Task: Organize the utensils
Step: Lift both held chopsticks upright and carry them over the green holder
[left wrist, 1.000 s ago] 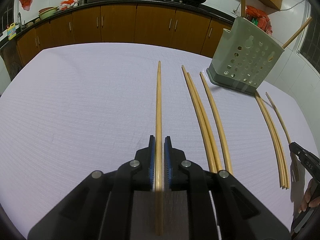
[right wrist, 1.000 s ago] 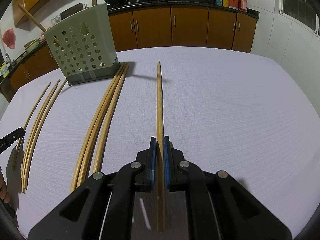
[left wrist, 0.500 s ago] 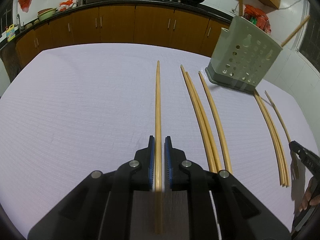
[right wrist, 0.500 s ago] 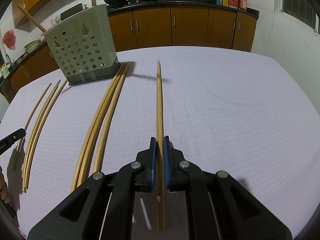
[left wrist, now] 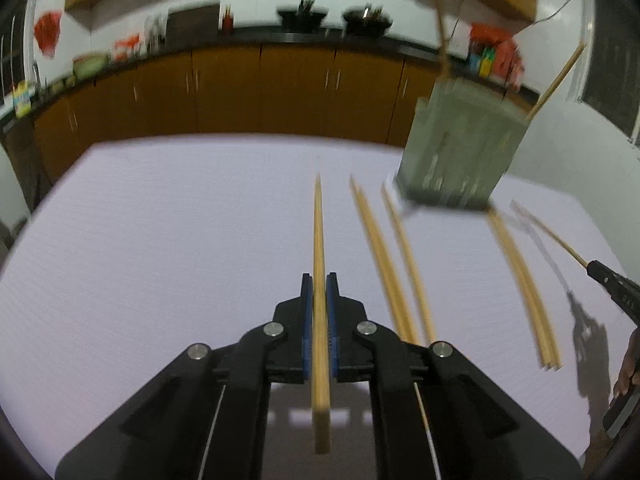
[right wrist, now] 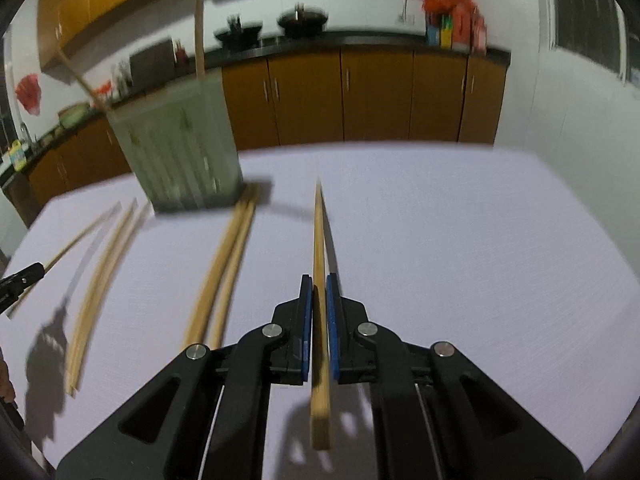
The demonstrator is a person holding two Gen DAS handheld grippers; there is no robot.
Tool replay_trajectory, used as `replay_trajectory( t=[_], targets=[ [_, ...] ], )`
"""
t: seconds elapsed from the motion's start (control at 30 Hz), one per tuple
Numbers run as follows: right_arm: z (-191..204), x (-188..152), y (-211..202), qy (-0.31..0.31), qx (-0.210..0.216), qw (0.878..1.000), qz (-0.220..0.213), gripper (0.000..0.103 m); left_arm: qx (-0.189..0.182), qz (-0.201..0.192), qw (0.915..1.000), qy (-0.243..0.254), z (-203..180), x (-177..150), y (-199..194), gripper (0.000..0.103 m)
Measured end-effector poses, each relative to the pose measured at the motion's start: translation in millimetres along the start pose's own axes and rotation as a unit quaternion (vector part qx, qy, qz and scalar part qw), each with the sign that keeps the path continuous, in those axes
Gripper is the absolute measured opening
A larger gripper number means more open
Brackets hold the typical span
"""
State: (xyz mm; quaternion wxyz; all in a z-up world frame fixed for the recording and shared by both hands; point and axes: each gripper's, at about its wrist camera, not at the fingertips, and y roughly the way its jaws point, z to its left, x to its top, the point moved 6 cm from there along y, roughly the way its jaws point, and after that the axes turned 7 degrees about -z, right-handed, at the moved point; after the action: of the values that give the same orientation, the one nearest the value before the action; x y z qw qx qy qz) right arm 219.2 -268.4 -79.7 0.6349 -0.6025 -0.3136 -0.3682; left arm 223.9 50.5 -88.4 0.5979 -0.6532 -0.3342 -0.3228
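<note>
My left gripper is shut on a long wooden chopstick and holds it above the white tablecloth. My right gripper is shut on another chopstick, also lifted, with its shadow beside it. The grey perforated utensil holder stands at the back with two sticks in it; it also shows in the right wrist view. Several loose chopsticks lie on the cloth in front of the holder. Both views are blurred by motion.
More chopsticks lie right of the holder; in the right view they lie at left. The right gripper's tip shows at the left view's right edge. Brown cabinets and a counter with pans run behind the table.
Both grippers have lifted their chopsticks off the cloth and tilted up. The holder and cabinets now sit lower in both views, and shadows appear under the sticks.
</note>
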Motion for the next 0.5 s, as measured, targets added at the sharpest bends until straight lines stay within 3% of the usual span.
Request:
replay_trajectory(
  t=[0.23, 0.5],
  targets=[
    [1, 59, -36, -0.002, 0.009, 0.996, -0.088, 0.008, -0.027, -0.102, 0.9944, -0.004, -1, 77, -49, 0.008],
    [9, 93, -57, 0.004, 0.021, 0.991, -0.133, 0.008, -0.058, -0.128, 0.9901, -0.007, -9, 114, -65, 0.008]
  ],
)
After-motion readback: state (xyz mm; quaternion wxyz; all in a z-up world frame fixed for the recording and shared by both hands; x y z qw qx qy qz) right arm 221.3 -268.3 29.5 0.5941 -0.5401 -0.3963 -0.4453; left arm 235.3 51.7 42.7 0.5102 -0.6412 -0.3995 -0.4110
